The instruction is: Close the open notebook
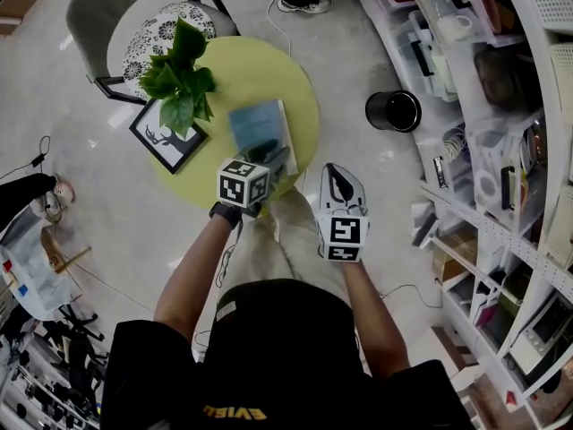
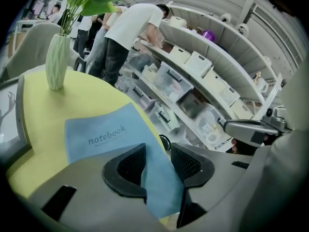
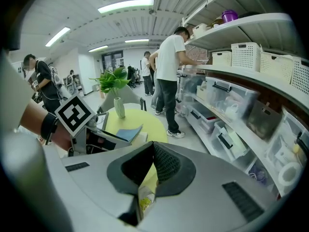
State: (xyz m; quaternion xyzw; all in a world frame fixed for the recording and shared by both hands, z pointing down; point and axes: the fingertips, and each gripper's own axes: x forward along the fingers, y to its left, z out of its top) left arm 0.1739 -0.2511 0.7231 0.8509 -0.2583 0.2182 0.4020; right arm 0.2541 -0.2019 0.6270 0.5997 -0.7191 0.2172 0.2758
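A blue notebook (image 1: 260, 128) lies on the round yellow-green table (image 1: 295, 70), its cover titled "notebook" (image 2: 104, 132) facing up. In the right gripper view the cover (image 3: 129, 132) stands raised at a slant above the white pages. My left gripper (image 2: 158, 151) is over the notebook's near edge (image 1: 273, 159). Its jaws stand apart with the blue cover showing between them, and the pads do not press on it. My right gripper (image 1: 338, 170) hangs off the table's near right side. Its jaws (image 3: 153, 144) are shut on nothing.
A leafy plant in a white vase (image 1: 179, 74) and a black picture frame (image 1: 167, 135) sit on the table's left part. A grey chair (image 1: 134, 16) stands behind it. A black bin (image 1: 392, 110) and curved shelves (image 1: 501, 106) are at the right. People stand by the shelves (image 3: 169, 66).
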